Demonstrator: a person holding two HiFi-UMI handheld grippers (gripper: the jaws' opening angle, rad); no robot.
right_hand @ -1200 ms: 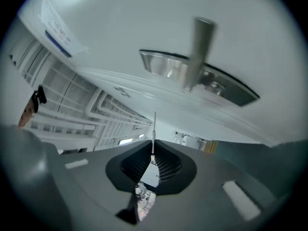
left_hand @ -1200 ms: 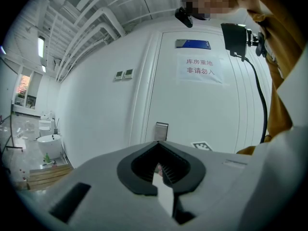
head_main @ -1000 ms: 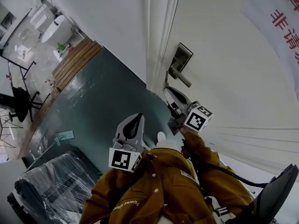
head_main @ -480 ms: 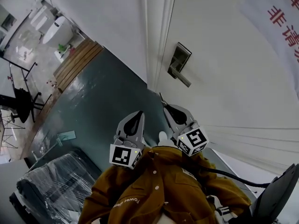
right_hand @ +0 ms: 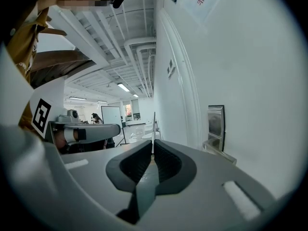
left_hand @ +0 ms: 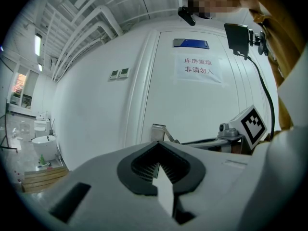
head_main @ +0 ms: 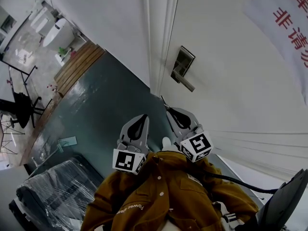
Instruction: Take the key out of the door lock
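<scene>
The silver lock plate (head_main: 182, 61) with its lever handle (head_main: 186, 83) sits on the white door (head_main: 231, 95). My right gripper (head_main: 169, 110) is below the lock and apart from it, shut on a thin metal key (head_main: 164, 102) whose blade sticks out past the tips. In the right gripper view the key (right_hand: 153, 128) stands upright between the pads of the right gripper (right_hand: 153, 150), with the lock plate (right_hand: 216, 121) off to the right. My left gripper (head_main: 142, 118) hangs beside it, shut with nothing in it; its own view shows the left gripper (left_hand: 156, 165) and the lock plate (left_hand: 157, 131) beyond.
A paper sign with red characters (head_main: 291, 20) hangs on the door. The white door frame (head_main: 159, 42) runs beside a dark green floor (head_main: 96, 109). A plastic-wrapped bundle (head_main: 53, 191) lies at lower left, wooden boards (head_main: 79, 59) and a black chair (head_main: 19, 105) farther off.
My right gripper has drawn back from the lock, down and toward the body, with the key in it. The left gripper has hardly moved.
</scene>
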